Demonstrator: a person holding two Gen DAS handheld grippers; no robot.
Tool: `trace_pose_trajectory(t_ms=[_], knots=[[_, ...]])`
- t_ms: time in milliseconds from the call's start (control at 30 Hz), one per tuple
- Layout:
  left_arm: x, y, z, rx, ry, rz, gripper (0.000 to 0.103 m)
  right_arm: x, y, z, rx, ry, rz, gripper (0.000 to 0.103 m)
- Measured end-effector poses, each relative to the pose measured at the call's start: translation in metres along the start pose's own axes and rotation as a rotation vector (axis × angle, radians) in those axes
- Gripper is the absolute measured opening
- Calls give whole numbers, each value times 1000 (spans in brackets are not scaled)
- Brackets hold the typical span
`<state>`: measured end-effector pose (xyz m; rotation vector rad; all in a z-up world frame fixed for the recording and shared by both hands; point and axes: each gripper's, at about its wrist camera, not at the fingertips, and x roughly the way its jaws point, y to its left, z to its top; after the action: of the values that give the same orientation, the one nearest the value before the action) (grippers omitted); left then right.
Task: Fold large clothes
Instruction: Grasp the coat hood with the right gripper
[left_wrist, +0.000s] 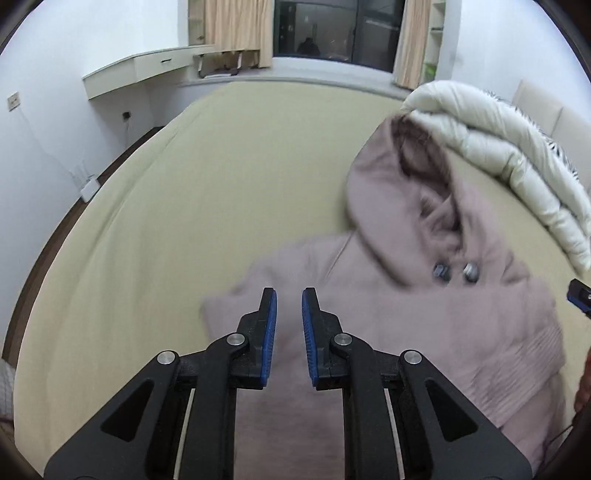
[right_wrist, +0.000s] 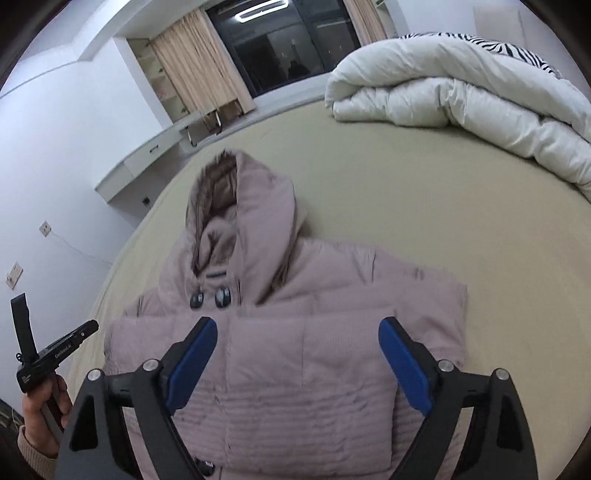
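Left gripper (left_wrist: 289, 295) nearly closed, empty; right gripper (right_wrist: 297, 325) wide open above the jacket (right_wrist: 295, 350). I'd grab the hood (right_wrist: 243, 206) next.

Black hand-held gripper (right_wrist: 297, 363), blue pads (right_wrist: 404, 363)

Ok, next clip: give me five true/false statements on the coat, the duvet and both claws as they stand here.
1. The coat lies on the bed with its hood pointing away from the claws. True.
2. The right claw is clamped on a sleeve. False: its jaws stand wide apart, nothing between them.
3. The duvet is spread flat over the coat. False: it is bundled up on the bed beyond the coat, apart from it.
4. The left claw has its jaws nearly together and holds nothing. True.
5. Two dark buttons sit just below the hood. True.
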<state>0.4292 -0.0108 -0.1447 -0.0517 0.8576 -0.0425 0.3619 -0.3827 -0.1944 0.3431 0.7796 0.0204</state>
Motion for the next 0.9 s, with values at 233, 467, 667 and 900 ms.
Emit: trace_pose_trajectory(t_ms=[233, 467, 667, 900], knots=[[59, -66, 96, 38, 1, -87, 82, 34, 28, 62, -109, -4, -6, 92], [157, -125, 159, 34, 89, -90, 82, 81, 20, 82, -131, 56, -19, 92], [234, -134, 171, 38, 132, 3, 76, 110, 10, 78, -103, 97, -11, 92], [236, -121, 175, 7, 118, -22, 12, 151, 41, 110, -152, 90, -24, 92]])
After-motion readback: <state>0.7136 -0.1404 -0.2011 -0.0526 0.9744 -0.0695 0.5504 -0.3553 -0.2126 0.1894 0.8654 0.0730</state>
